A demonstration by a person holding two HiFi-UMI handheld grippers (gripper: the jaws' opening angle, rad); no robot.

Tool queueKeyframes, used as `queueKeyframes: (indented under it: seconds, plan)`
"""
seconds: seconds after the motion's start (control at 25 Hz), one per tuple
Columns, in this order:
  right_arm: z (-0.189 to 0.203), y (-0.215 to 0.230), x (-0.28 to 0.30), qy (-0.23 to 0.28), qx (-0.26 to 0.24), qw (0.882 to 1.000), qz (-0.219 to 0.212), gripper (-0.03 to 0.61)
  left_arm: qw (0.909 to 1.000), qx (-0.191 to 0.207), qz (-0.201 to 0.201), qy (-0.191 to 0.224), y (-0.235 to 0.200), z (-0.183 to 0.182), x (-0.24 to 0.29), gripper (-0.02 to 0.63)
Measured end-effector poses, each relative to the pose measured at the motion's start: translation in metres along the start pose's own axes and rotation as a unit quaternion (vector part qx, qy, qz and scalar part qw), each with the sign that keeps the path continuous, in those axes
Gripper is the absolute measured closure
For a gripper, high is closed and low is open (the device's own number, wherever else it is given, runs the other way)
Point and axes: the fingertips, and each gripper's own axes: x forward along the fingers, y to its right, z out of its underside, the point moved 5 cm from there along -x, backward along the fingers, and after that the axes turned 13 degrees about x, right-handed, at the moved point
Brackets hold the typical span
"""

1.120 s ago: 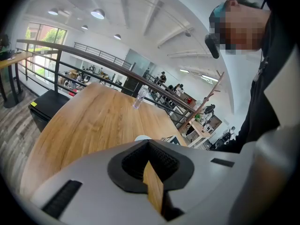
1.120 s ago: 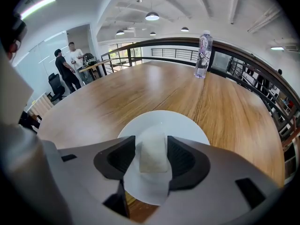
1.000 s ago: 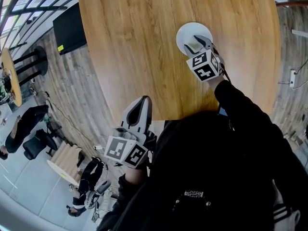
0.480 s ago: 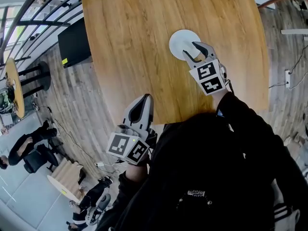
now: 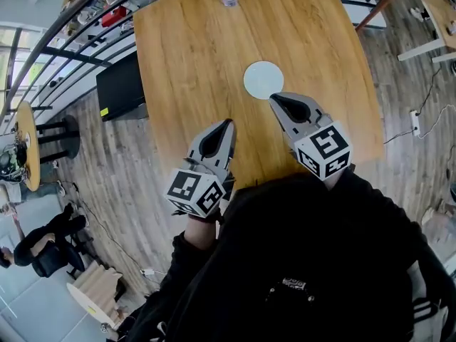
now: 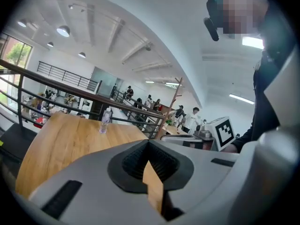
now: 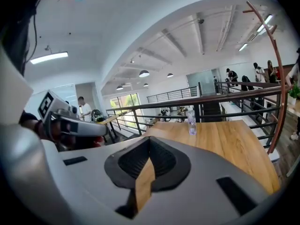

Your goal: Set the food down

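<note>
Both pinched together, empty: left tool, and right tool, just closed, near white plate on wooden worktop; black-and-white square markers on cubes.

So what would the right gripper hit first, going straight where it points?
Likely the wooden table, at or near the white plate, though depth is unclear; the right gripper, jaws just closed on nothing, tilts down toward it.

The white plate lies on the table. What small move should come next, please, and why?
Probably just keep both grippers clear. The white plate lies flat on the table, touching neither. The right gripper has just been closing with nothing between its jaws, and the left gripper is shut and empty too.
</note>
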Motion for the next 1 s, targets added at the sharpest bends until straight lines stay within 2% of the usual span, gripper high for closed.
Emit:
queueKeyframes:
  seconds: [0.16,0.36,0.6,1.0]
  plan:
    - [-0.002,-0.042,-0.021,-0.022,0.013,0.999,-0.041,0.558,0.998,0.033,0.047,0.024,0.013,-0.021,0.005,0.615]
    - [-0.01,-0.08,-0.038,0.012,-0.028,0.996,-0.078,0.56,0.9951,0.057,0.078,0.022,0.029,-0.026,0.011,0.615]
    - [-0.015,-0.082,-0.049,0.032,-0.058,0.996,-0.062,0.56,0.9935,0.058,0.096,0.019,0.033,-0.032,0.02,0.615]
    - [-0.008,-0.079,-0.047,0.028,-0.056,0.996,-0.062,0.56,0.9934,0.055,0.1,0.009,0.032,-0.023,0.024,0.615]
